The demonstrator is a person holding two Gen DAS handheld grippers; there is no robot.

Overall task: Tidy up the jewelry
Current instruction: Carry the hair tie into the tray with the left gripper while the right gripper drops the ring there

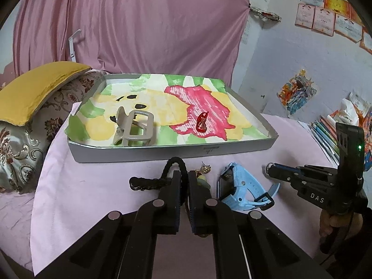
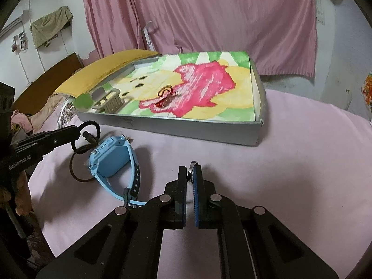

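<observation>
A shallow grey tray (image 1: 144, 151) (image 2: 209, 131) lined with a painted paper lies on a pink cloth. In it are a beige hair claw (image 1: 134, 127) (image 2: 107, 100) and a small red clip (image 1: 202, 122) (image 2: 165, 96). My left gripper (image 1: 184, 174) (image 2: 79, 130) is shut on a black braided cord loop (image 1: 174, 165) (image 2: 93, 127) in front of the tray. A gold earring (image 1: 203, 173) lies beside it. A light blue watch (image 1: 241, 187) (image 2: 116, 155) lies on the cloth between the grippers. My right gripper (image 2: 192, 169) (image 1: 269, 168) is shut on a small silver ring (image 2: 191, 165) (image 1: 269, 167).
A yellow cushion (image 1: 34, 88) and a patterned pillow (image 1: 18, 146) sit left of the tray. A pink curtain (image 1: 139, 23) hangs behind. Books and papers (image 1: 325, 134) lie at the right edge of the cloth.
</observation>
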